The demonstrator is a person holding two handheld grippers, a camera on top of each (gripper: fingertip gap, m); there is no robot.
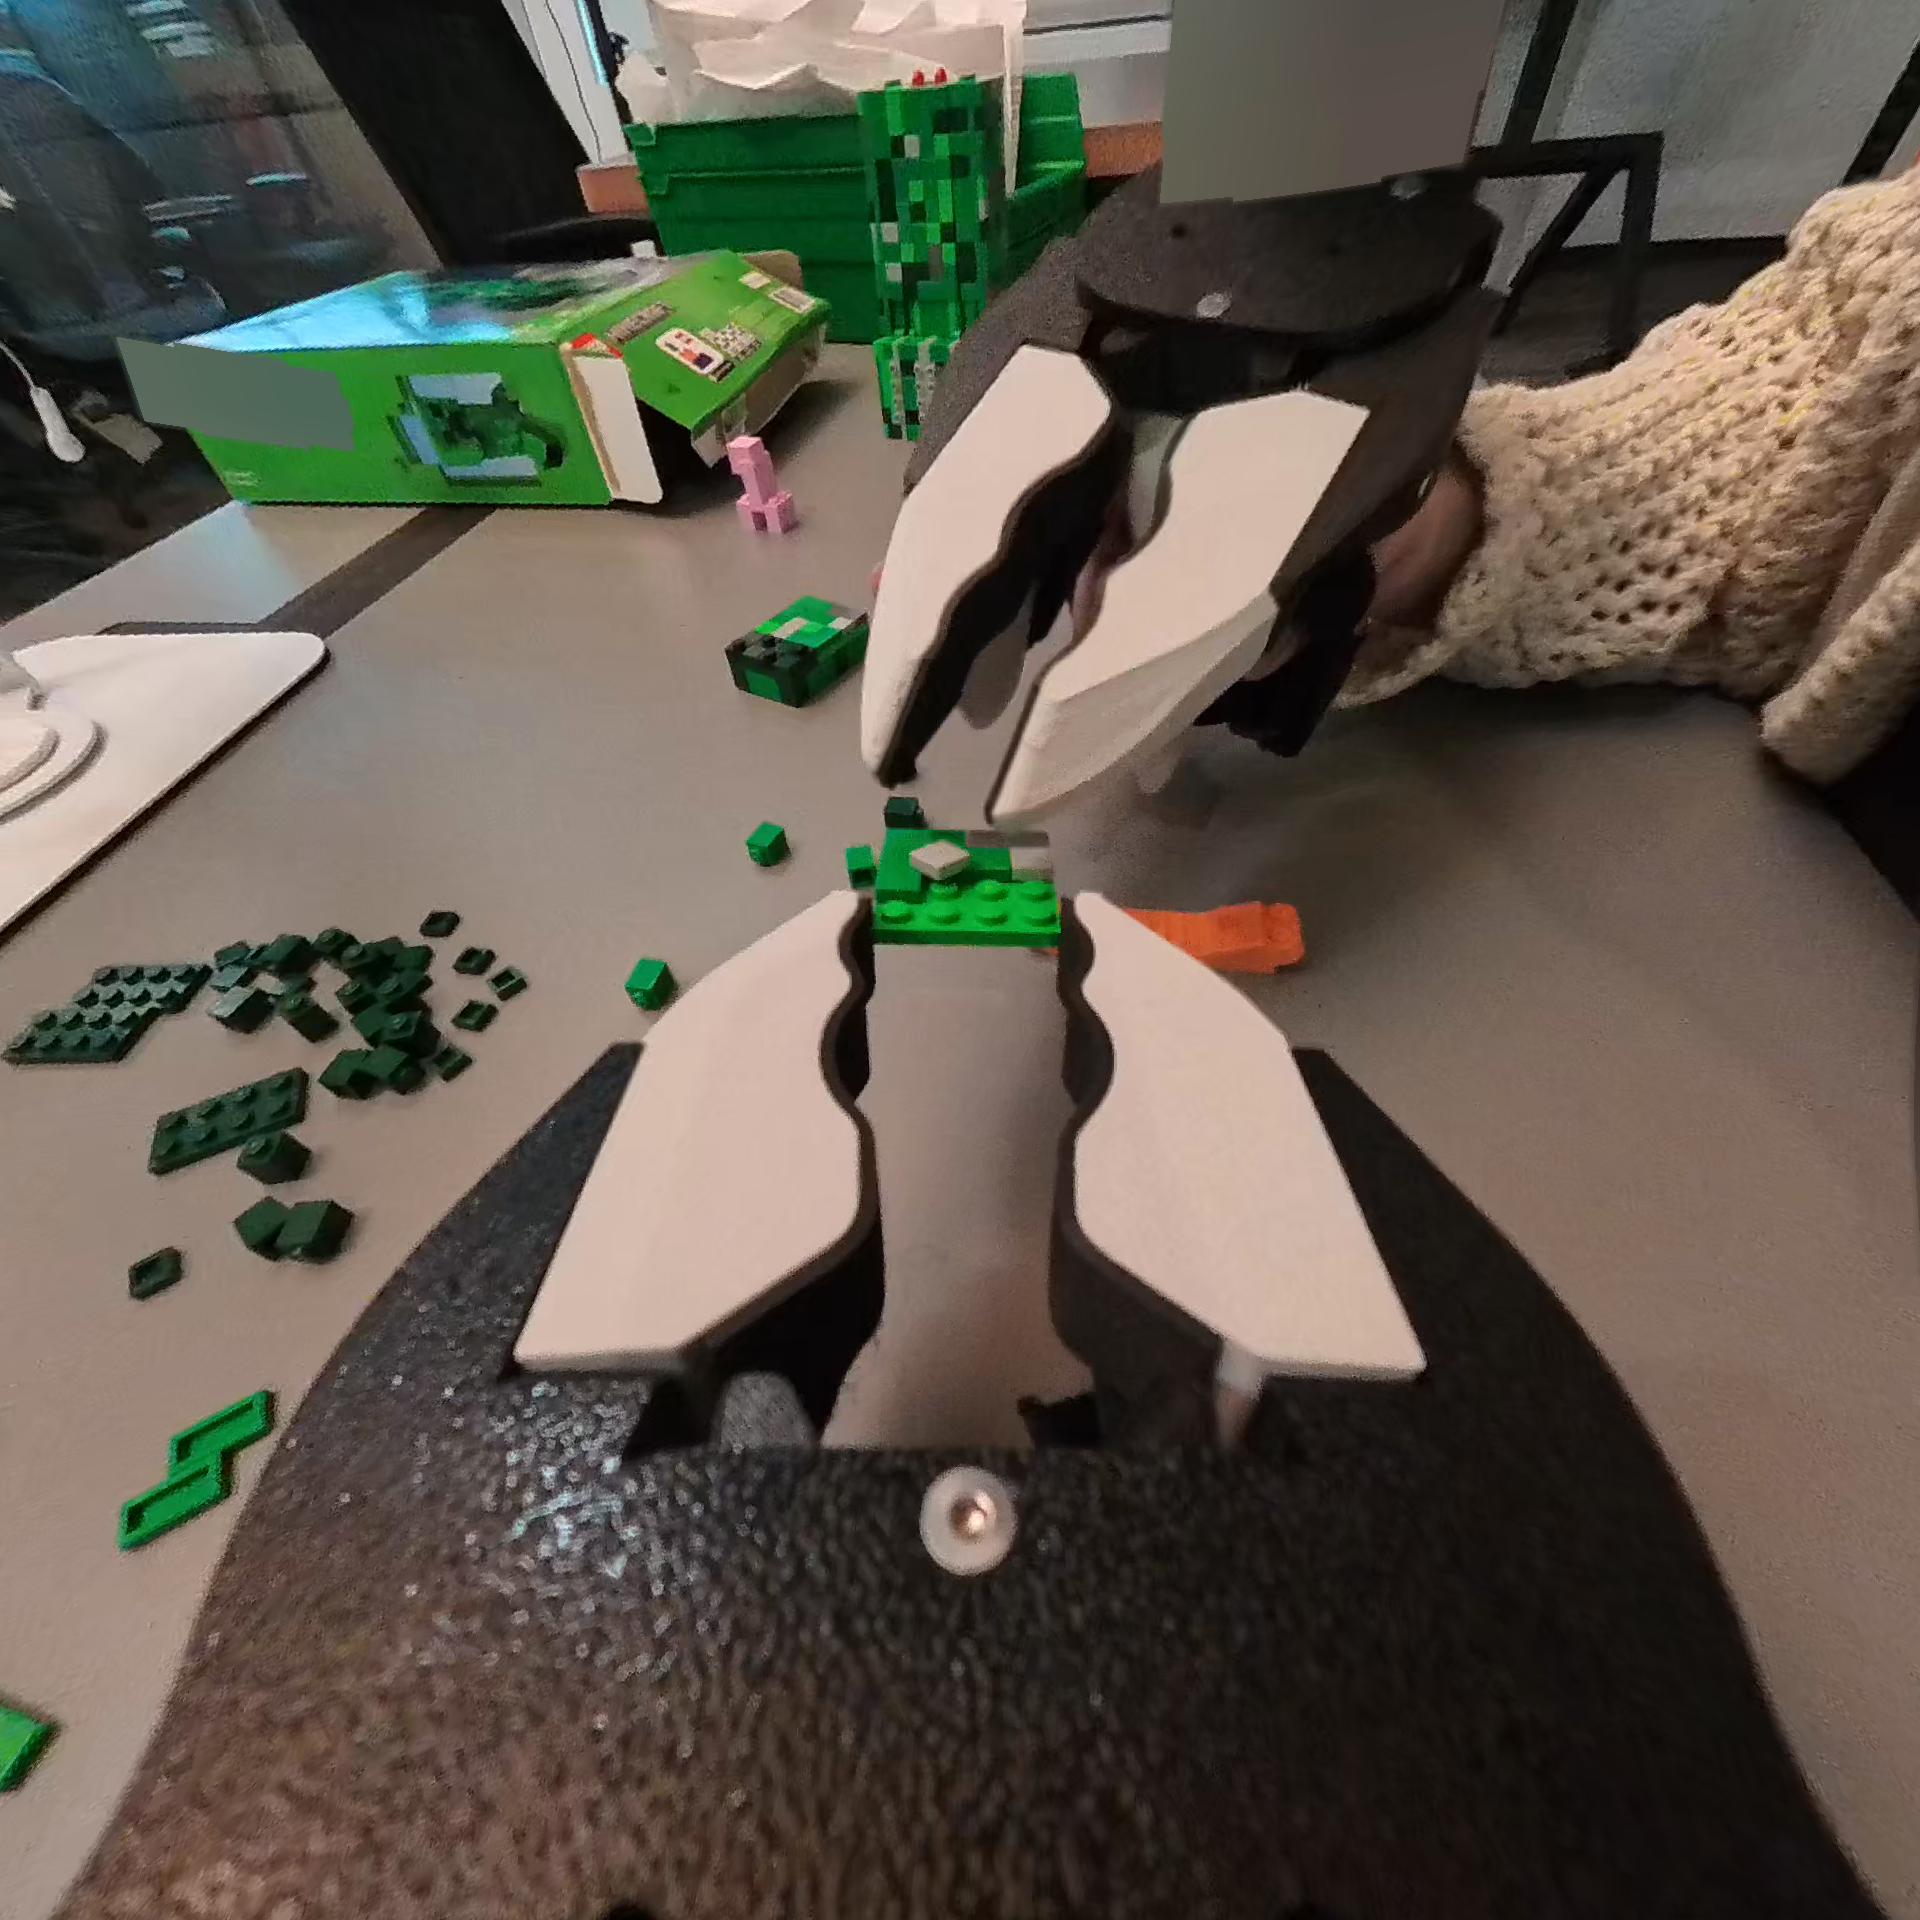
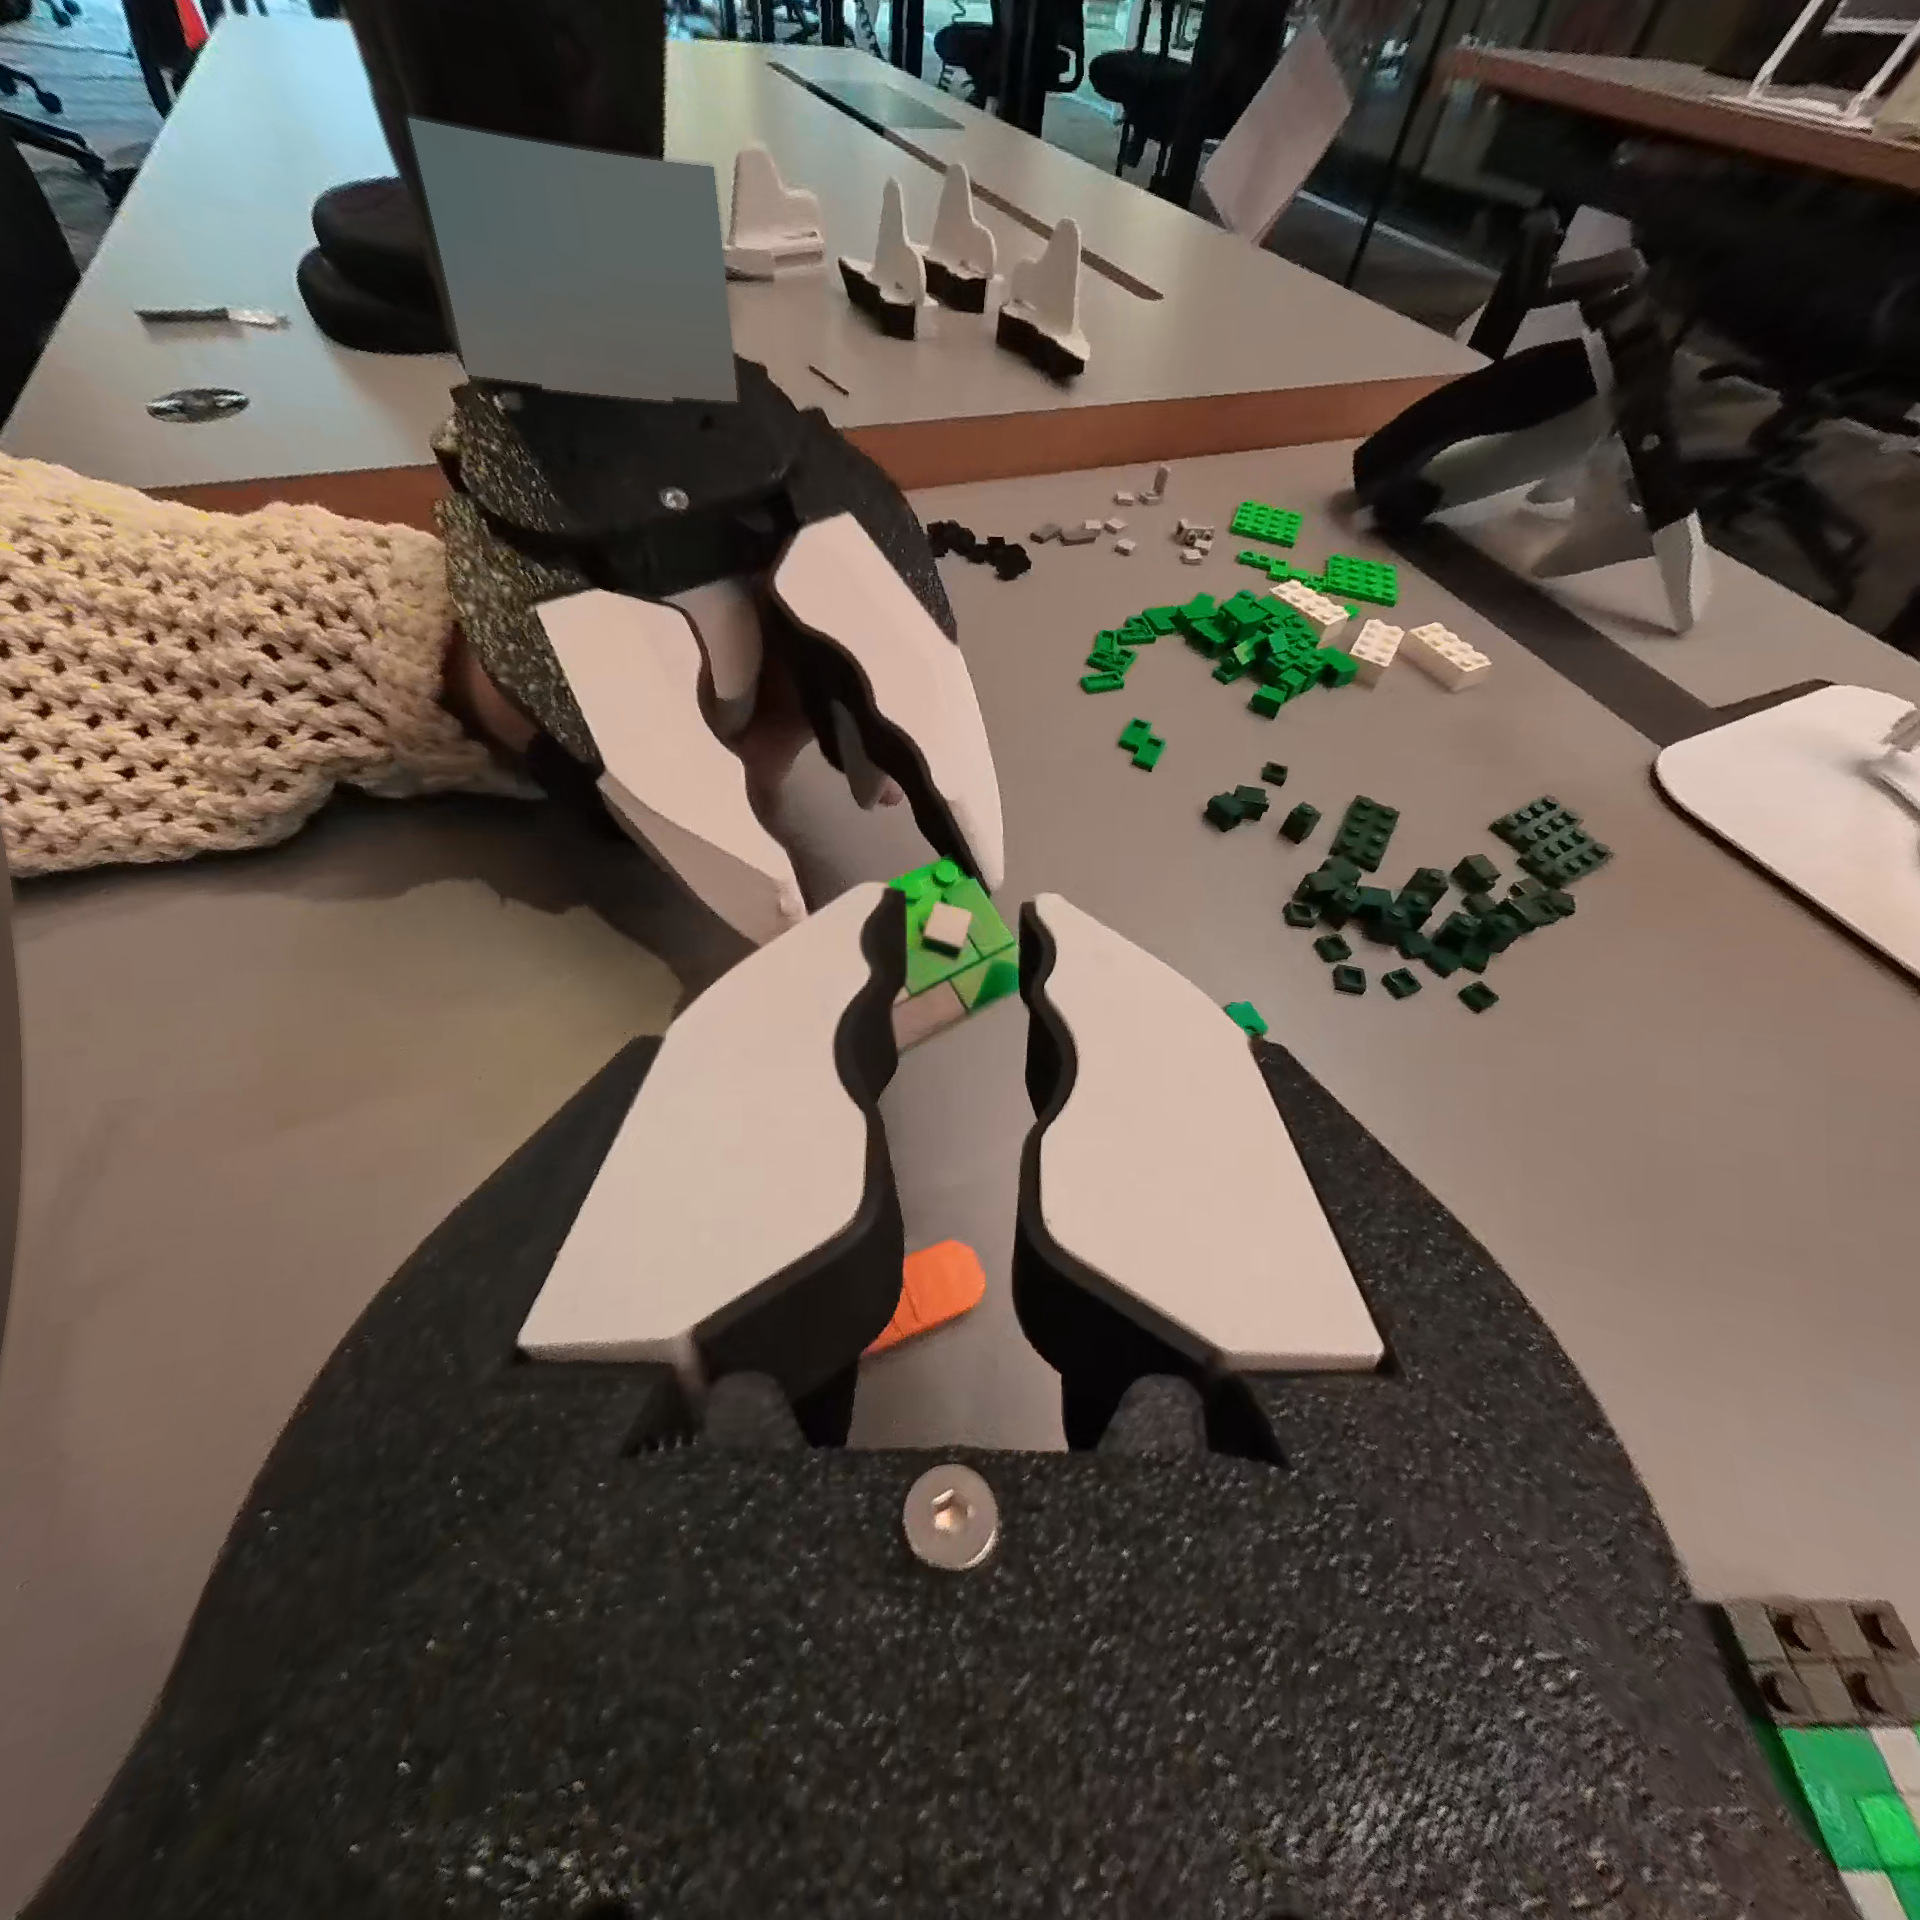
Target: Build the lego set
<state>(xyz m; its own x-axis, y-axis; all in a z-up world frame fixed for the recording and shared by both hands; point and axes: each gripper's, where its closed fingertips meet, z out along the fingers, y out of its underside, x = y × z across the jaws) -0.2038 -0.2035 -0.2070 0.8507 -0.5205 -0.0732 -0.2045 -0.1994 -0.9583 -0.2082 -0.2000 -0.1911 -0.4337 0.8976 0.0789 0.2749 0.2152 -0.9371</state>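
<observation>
Leftmost in the left wrist view, a white pad (image 1: 135, 748) overhangs the grey table's (image 1: 1507, 1091) left side, and near it dark green pieces (image 1: 281, 1039) lie scattered, filling that flank. Farther off, an opened green box (image 1: 499, 405) and a tall green brick figure (image 1: 930, 239) stand toward the far edge, with a small pink figure (image 1: 764, 488) between them. At centre the bright green plate assembly (image 1: 961, 888) sits on the table, its near corners held between the fingertips of the left gripper (image 1: 966, 925), which grips it. Just beyond, the right gripper (image 1: 940, 784) points down with its jaws parted, tips released and just above a dark stud on the assembly. An orange brick separator (image 1: 1221, 935) lies just right of the assembly; further right the tabletop is bare up to a knitted cream sleeve (image 1: 1662, 499).
</observation>
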